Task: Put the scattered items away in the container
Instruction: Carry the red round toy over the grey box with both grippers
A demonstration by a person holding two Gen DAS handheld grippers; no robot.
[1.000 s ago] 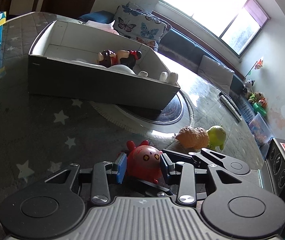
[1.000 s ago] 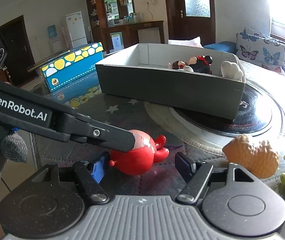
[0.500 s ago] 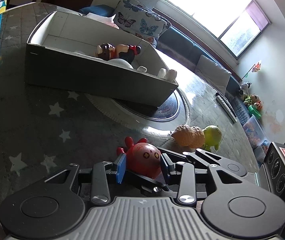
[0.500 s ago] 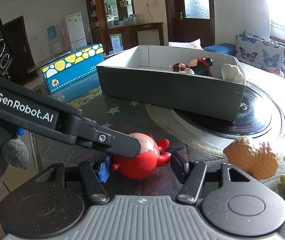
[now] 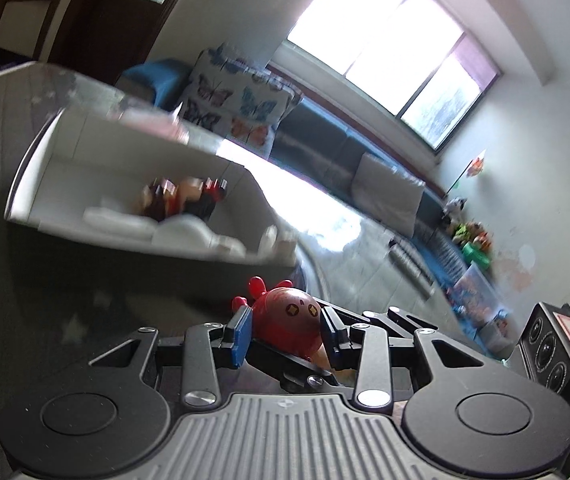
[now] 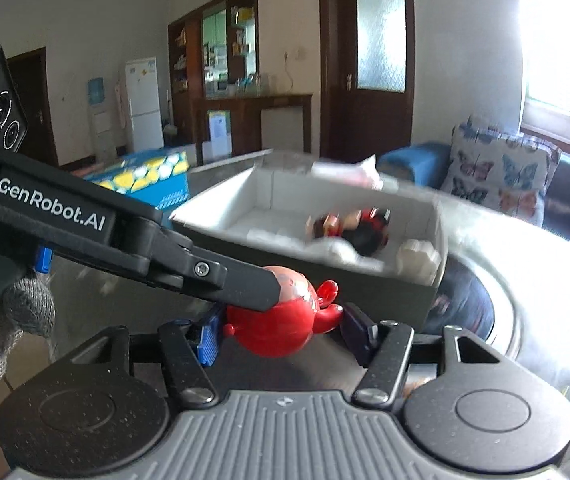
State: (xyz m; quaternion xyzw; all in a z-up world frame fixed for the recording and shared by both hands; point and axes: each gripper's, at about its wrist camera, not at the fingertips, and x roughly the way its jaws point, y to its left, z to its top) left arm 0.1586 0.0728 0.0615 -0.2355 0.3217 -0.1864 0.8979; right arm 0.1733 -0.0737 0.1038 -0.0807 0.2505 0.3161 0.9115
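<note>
1. Left wrist view shows your left gripper [image 5: 285, 330] clamped on the red toy [image 5: 287, 322], which hangs clear of the table, short of the grey container [image 5: 133, 256].
2. Your right gripper [image 6: 281, 330] is closed on the same toy [image 6: 281, 320] from the other side, so two grips share one small, round, glossy body.
3. If your hands drift apart or twist differently, the toy could squirt out and roll.
4. Carry it too low and it may clip the container's near wall.
5. Release one gripper before the other, or the toy may tip short of the box.
</note>
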